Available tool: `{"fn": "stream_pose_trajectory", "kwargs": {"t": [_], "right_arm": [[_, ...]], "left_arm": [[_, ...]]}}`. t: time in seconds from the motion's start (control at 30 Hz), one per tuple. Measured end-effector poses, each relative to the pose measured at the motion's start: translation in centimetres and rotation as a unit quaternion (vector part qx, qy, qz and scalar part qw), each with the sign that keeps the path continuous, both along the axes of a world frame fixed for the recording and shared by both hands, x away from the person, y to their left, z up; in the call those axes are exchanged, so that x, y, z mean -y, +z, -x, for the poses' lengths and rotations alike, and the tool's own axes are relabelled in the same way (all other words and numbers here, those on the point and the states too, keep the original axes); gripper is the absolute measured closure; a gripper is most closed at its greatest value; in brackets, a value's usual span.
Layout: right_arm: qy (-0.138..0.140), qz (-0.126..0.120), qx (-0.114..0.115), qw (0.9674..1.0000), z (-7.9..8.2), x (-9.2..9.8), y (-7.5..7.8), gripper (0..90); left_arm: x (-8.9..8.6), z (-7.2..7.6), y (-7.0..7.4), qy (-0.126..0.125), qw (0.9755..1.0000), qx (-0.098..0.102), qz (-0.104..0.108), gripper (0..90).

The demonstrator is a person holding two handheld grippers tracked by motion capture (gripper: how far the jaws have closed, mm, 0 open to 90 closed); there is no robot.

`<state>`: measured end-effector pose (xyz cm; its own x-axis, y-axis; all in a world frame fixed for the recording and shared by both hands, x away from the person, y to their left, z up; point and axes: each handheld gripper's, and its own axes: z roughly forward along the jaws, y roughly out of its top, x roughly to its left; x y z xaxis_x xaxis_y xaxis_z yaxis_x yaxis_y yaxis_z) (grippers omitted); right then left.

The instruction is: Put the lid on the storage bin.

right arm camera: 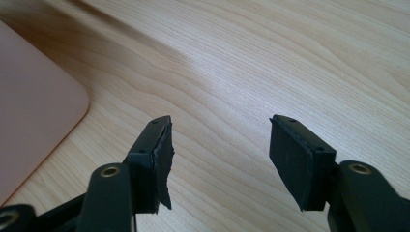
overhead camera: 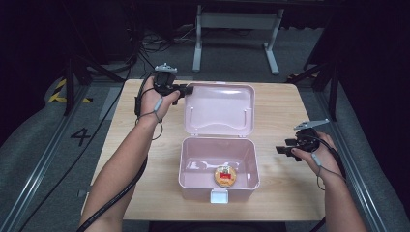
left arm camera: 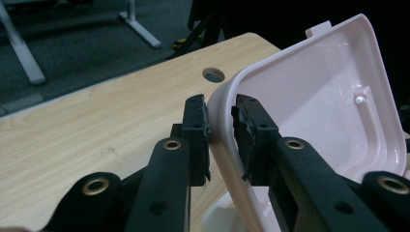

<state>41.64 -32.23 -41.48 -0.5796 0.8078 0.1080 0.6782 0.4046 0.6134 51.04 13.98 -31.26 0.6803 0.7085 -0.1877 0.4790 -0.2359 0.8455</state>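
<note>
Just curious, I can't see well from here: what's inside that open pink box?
Inside the pink box lies a round gold-rimmed item with a red design and something pale beside it, too faint to name. The near wall hides the floor just behind it.

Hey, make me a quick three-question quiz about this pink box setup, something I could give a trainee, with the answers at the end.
1. True or false: the left gripper has its jaws on either side of the rim of the open lid.
2. What lies inside the pink box?
A. a round gold and red item
B. a blue cup
C. a pair of scissors
3. Fill in: the right gripper is ____ and holds nothing, above the bare wooden table.

Key
1. True. In the left gripper view the lid's edge sits between the two black pads.
2. A. The round item lies on the box floor near the front wall.
3. open
</note>
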Motion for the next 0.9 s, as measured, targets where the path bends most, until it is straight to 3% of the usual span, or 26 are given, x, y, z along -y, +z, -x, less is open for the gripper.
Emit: {"fn": "stream_pose_trajectory", "kwargs": {"t": [0.27,0.53,0.8,0.9], "right_arm": [[0.005,0.001,0.000,1.0000,-0.2,-0.3,0.0,41.7],[0.008,0.002,-0.003,1.0000,-0.4,-0.7,0.0,41.7],[0.013,0.002,0.000,0.9999,-0.4,-0.9,0.2,41.6],[0.013,0.002,0.000,0.9999,-0.4,-0.9,0.2,41.6]], "left_arm": [[-0.3,1.8,1.8,-0.015,0.9994,0.030,0.001,76.7],[-0.4,3.1,3.0,-0.029,0.9987,0.043,0.001,77.3],[-0.4,5.2,4.0,-0.040,0.9958,0.080,-0.022,76.8],[-0.4,5.6,4.1,-0.041,0.9957,0.080,-0.023,76.5]]}}
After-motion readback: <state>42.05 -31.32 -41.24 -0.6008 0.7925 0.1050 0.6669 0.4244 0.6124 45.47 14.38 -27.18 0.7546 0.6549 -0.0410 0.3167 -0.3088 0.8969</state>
